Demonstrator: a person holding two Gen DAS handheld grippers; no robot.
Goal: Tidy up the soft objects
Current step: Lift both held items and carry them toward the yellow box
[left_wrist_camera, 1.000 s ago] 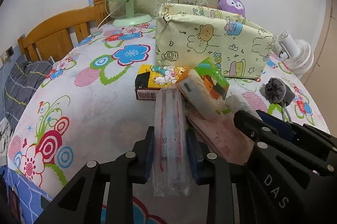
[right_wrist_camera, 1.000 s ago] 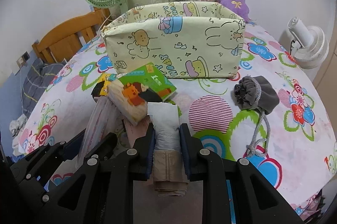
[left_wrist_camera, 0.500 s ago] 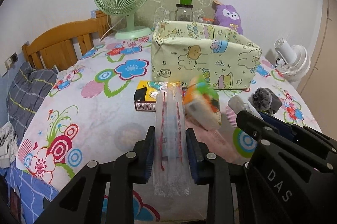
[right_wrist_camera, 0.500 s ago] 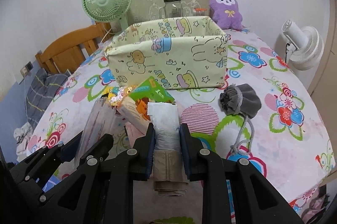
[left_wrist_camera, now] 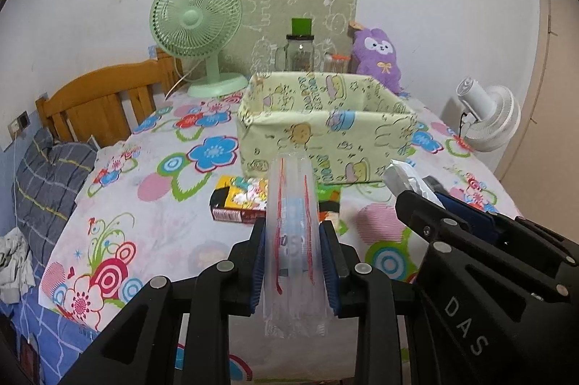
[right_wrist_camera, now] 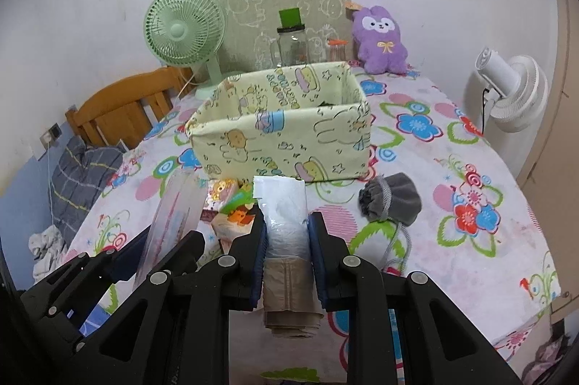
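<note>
My left gripper (left_wrist_camera: 293, 240) is shut on a clear plastic packet with red lines (left_wrist_camera: 292, 222), held above the table's near edge. My right gripper (right_wrist_camera: 286, 233) is shut on a white plastic-wrapped beige bundle (right_wrist_camera: 282, 215). It shows to the right in the left wrist view (left_wrist_camera: 405, 178). The yellow cartoon-print fabric box (left_wrist_camera: 325, 139) stands open ahead, also in the right wrist view (right_wrist_camera: 282, 139). A yellow tissue pack (left_wrist_camera: 242, 200) and a green-orange pack (right_wrist_camera: 235, 207) lie on the table before the box. A grey drawstring pouch (right_wrist_camera: 392, 202) lies to the right.
The flowered tablecloth (left_wrist_camera: 137, 204) covers the table. A green fan (left_wrist_camera: 197, 30), a glass jar (left_wrist_camera: 299, 54) and a purple plush (right_wrist_camera: 381, 39) stand behind the box. A white fan (right_wrist_camera: 514, 95) is at the right. A wooden chair (left_wrist_camera: 97, 106) is at the left.
Both grippers have lifted and pulled back with their packets. The box now shows its open top, and the packs on the table look smaller and farther below.
</note>
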